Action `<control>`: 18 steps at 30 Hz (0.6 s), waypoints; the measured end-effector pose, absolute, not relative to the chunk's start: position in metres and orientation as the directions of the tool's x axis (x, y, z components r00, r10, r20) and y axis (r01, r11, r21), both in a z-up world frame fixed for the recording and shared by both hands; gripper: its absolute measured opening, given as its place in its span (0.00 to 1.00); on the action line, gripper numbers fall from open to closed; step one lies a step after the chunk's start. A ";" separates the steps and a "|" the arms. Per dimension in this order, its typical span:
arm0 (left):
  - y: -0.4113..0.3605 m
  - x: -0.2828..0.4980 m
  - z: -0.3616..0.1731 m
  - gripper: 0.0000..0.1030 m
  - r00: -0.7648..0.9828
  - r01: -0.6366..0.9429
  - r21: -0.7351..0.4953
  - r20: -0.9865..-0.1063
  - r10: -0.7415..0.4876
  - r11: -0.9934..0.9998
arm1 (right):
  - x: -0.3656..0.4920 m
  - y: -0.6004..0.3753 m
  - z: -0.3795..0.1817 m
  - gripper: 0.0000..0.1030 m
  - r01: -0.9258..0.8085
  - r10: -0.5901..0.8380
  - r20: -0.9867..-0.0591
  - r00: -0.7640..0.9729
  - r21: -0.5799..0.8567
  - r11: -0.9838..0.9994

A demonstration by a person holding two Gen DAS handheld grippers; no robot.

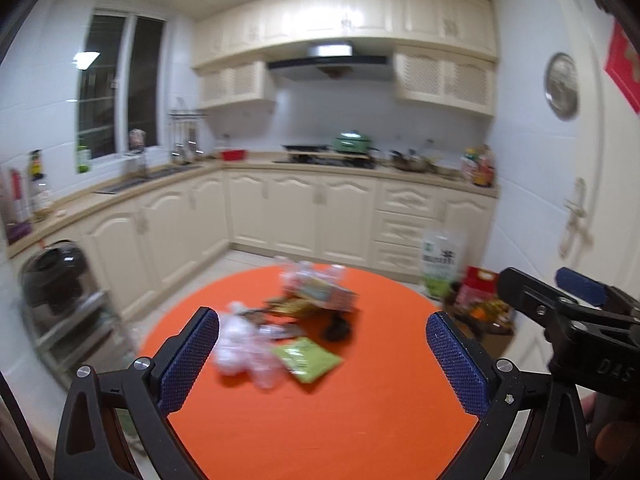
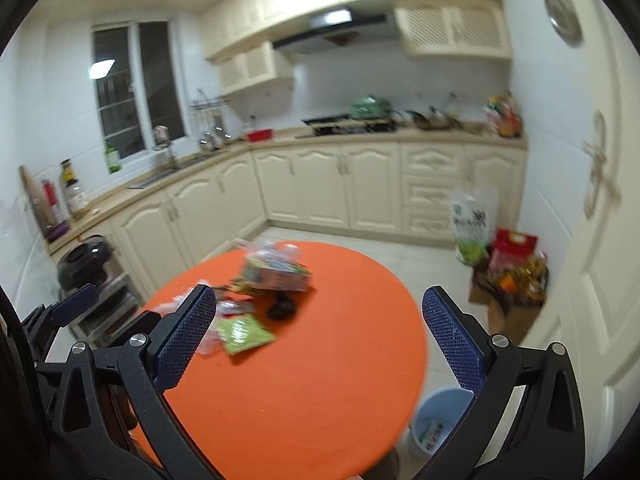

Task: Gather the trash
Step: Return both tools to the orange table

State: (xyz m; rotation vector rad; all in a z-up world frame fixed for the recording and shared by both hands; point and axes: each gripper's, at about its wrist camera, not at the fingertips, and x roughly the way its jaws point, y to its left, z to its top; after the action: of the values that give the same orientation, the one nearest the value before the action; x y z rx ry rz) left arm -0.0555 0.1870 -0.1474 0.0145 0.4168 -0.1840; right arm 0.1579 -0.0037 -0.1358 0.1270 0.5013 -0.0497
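A pile of trash lies on the round orange table (image 1: 360, 420). It holds crumpled clear plastic bags (image 1: 240, 346), a flat green packet (image 1: 310, 360), a printed carton (image 1: 320, 294) and a small dark lump (image 1: 338, 328). My left gripper (image 1: 322, 322) hovers open above the near side of the pile, nothing between its pads. My right gripper (image 2: 320, 296) is also open and empty, held above the table (image 2: 300, 400) with the green packet (image 2: 244, 334) and carton (image 2: 276, 274) ahead of it. It shows at the right edge of the left wrist view as the right gripper (image 1: 544, 284).
A pale blue bin (image 2: 440, 420) stands on the floor under the table's right edge. Bags and a cardboard box (image 2: 508, 280) sit by the white door (image 2: 592, 200). A metal rack with a black cooker (image 1: 56, 276) stands left. Cream cabinets (image 1: 320, 208) line the walls.
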 end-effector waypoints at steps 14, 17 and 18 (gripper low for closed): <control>0.242 -0.084 -0.136 0.99 0.905 -0.037 -0.056 -0.426 0.009 0.998 | 0.176 0.037 -0.153 1.00 -0.025 0.061 -0.508 0.859 0.079 0.997; 0.245 -0.073 -0.130 0.99 0.896 -0.045 -0.076 -0.444 0.006 0.996 | 0.192 0.036 -0.172 1.00 -0.026 0.062 -0.549 0.834 0.073 0.997; 0.243 -0.070 -0.132 0.99 0.893 -0.045 -0.078 -0.451 0.005 0.996 | 0.199 0.035 -0.180 1.00 -0.025 0.060 -0.571 0.819 0.070 0.997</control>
State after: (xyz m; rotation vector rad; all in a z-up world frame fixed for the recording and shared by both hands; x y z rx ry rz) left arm -0.0699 0.2432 -0.1321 -0.0870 0.4668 0.0257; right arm 0.1992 0.0347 -0.1803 0.0598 0.6100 0.0454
